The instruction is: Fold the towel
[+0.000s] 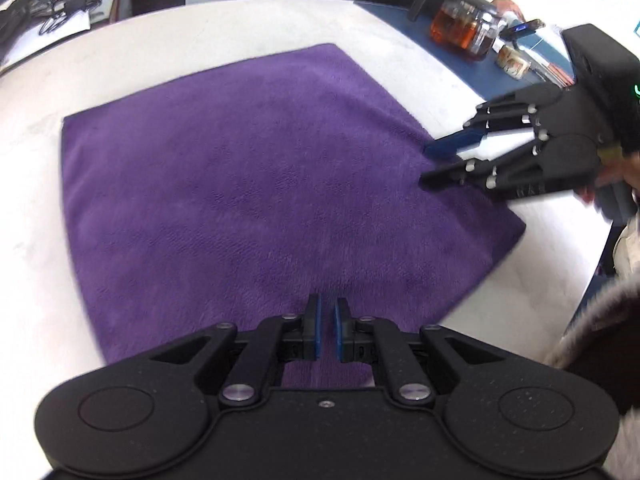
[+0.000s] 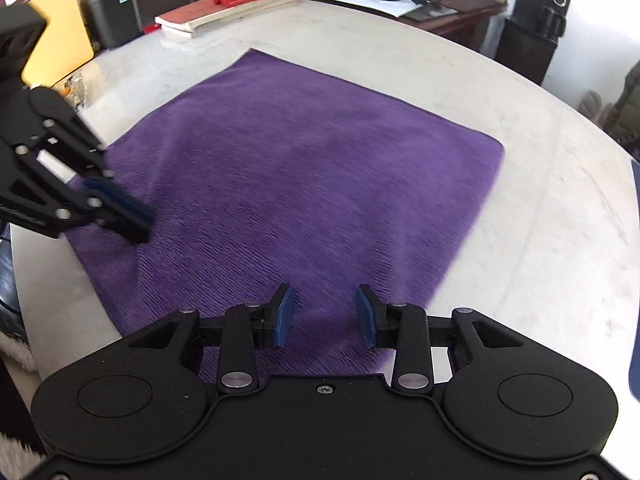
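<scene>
The purple towel (image 1: 256,184) lies flat and unfolded on the white table (image 1: 400,64), so you have every fold left. Your right gripper (image 2: 325,316) is partly open and empty above its near edge; your left gripper (image 1: 328,328) is nearly closed, holding nothing.

A glass teapot (image 1: 464,28) of amber tea stands beside a phone (image 1: 522,28).

towel (image 1: 256,184): showing plain deep purple, with fine ribbed streaks in the pile
table (image 1: 224,36): showing mottled off-white
left gripper (image 1: 328,330): showing matte black, silver pivot screws
right gripper (image 2: 326,316): showing matte black
fingers (image 2: 285,316): wearing blue pads
mat (image 1: 472,76): lying dark blue at the table's far right
glass jar (image 1: 464,28): holding amber liquid
</scene>
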A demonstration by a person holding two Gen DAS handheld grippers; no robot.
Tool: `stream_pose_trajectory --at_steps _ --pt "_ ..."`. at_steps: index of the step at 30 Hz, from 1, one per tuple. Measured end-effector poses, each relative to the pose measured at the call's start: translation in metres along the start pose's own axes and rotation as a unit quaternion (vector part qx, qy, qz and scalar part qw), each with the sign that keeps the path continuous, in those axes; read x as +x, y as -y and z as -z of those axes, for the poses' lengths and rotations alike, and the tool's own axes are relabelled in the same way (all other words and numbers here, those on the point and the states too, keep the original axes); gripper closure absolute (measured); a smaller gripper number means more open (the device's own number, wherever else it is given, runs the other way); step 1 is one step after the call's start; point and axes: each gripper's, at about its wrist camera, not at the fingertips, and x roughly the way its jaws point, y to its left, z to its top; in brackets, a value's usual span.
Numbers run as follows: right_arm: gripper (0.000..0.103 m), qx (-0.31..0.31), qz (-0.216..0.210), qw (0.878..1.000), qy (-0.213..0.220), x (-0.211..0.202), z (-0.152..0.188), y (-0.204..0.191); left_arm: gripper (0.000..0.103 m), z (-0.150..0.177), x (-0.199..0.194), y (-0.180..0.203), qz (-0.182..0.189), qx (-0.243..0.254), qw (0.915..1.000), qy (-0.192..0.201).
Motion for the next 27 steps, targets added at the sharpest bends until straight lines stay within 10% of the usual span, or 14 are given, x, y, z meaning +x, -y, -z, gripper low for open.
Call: stream_pose_trajectory --at_steps 21,27 --pt "0.068 -0.034 -0.046 0.998 0.013 -0.001 0.002 0.023 0.097 0.014 -0.026 -0.009 -0.022 -0.045 0.9948 -0.089" --pt "0.068 0.002 -0.048 0.997 0.055 -0.017 -0.029 0.042 0.096 -0.033 -0.032 -0.036 -0.037 -0.037 0.9981 -0.034"
